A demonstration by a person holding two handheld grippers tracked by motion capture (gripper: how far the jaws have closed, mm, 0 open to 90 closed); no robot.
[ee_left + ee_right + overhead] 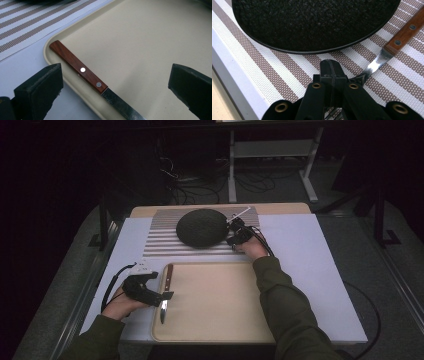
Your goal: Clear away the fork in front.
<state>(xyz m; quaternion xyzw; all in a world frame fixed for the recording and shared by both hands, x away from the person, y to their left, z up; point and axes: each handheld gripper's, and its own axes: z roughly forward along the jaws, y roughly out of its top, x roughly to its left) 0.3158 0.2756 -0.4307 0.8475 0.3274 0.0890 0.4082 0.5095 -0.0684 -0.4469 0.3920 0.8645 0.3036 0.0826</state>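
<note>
With our right gripper (331, 75) fingers closed beside the spatula (387, 50), our left gripper (115, 82), fingers wide open, must next close on the knife (80, 68).

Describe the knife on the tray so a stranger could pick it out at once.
Find the big beige tray at the near edge of the table. Along its left rim lies the knife, between the open jaws of the left gripper. Its straight steel blade sets it apart from the other wooden-handled tool, which lies on the striped mat.
</note>
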